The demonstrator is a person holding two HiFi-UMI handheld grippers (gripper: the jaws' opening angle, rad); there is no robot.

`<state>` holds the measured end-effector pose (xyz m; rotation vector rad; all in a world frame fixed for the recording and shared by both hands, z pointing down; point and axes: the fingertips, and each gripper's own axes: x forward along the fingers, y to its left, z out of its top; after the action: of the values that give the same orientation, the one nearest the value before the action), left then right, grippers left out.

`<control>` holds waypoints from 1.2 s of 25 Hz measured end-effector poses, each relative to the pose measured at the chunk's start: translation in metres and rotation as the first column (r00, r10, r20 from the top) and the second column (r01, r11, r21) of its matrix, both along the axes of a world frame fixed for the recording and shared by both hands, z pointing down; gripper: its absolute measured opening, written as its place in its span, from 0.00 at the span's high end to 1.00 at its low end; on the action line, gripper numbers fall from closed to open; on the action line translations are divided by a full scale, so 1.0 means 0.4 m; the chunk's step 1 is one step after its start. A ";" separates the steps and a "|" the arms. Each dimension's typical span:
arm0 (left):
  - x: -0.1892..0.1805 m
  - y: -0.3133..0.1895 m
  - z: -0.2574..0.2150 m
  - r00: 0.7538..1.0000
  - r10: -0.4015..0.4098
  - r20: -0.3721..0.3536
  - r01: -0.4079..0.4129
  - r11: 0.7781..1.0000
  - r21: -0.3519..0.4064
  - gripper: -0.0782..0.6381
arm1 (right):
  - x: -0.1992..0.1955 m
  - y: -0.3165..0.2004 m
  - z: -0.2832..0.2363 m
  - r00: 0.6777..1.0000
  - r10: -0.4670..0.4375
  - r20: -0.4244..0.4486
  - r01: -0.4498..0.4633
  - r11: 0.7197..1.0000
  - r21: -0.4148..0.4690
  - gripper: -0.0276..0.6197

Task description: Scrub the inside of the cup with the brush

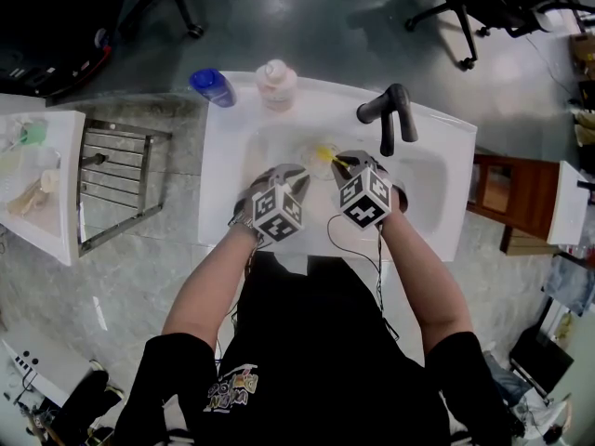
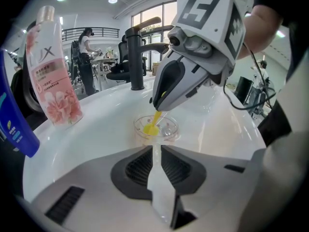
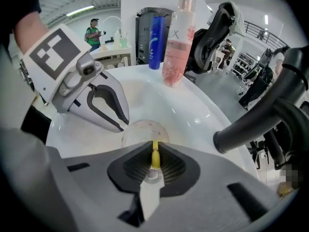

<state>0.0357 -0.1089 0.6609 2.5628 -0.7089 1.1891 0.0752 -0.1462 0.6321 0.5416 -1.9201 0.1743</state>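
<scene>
A white sink (image 1: 279, 119) fills the middle of the head view, set in a grey marbled floor, with a black tap (image 1: 390, 114) on its upper right rim and a blue bottle (image 1: 212, 86) and a pink bottle (image 1: 276, 84) on its upper left rim. A metal rack (image 1: 116, 184) and a white shelf (image 1: 58, 193) lie at the left, a wooden cabinet (image 1: 507, 193) at the right, and office chairs (image 1: 474, 7) along the top. Over the basin the left gripper (image 2: 155, 146) has its jaws nearly together, pinching the near wall of the clear cup (image 2: 156, 128). The right gripper (image 3: 154, 149) is clamped on the handle of the yellow brush (image 3: 155, 156), whose head reaches down into the cup. In the head view the two grippers cover the cup almost wholly; only a yellow bit of the brush shows between them. Whether the cup's base touches the basin cannot be told. The blue bottle is cut off at the left edge of the left gripper view. People stand far back in both gripper views, too small to make out.
</scene>
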 end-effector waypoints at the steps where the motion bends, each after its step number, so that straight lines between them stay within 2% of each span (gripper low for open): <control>1: 0.000 0.000 0.000 1.000 -0.001 0.000 0.001 1.000 0.000 0.82 | 0.002 0.004 0.001 1.000 -0.013 -0.014 0.013 1.000 -0.004 0.90; 9: -0.003 -0.004 -0.003 1.000 -0.010 -0.006 0.010 1.000 0.002 0.82 | 0.017 0.043 0.006 0.985 -0.120 -0.120 0.111 0.991 -0.080 0.90; 16: -0.005 -0.006 -0.004 1.000 -0.018 -0.013 0.018 1.000 -0.009 0.82 | 0.002 0.079 0.003 0.987 -0.127 -0.096 0.108 0.976 -0.188 0.90; 21: -0.006 -0.004 -0.001 1.000 -0.019 -0.012 0.019 1.000 -0.013 0.82 | -0.012 0.088 -0.001 0.999 -0.039 -0.001 0.037 0.968 -0.247 0.90; 23: -0.006 -0.003 0.000 1.000 -0.018 -0.013 0.018 1.000 -0.016 0.82 | -0.016 0.077 -0.003 0.997 0.039 0.063 -0.021 0.967 -0.255 0.90; 26: -0.005 -0.002 0.001 1.000 -0.015 -0.015 0.015 1.000 -0.020 0.82 | -0.016 0.052 -0.004 0.971 0.181 0.155 -0.137 0.956 -0.259 0.90; 30: -0.003 -0.002 0.002 1.000 -0.013 -0.015 0.013 1.000 -0.023 0.82 | 0.017 0.024 0.006 0.957 0.249 0.148 -0.216 0.953 -0.211 0.90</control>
<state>0.0343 -0.1096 0.6619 2.5417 -0.7032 1.1663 0.0819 -0.1365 0.6345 0.6385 -1.9760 0.5720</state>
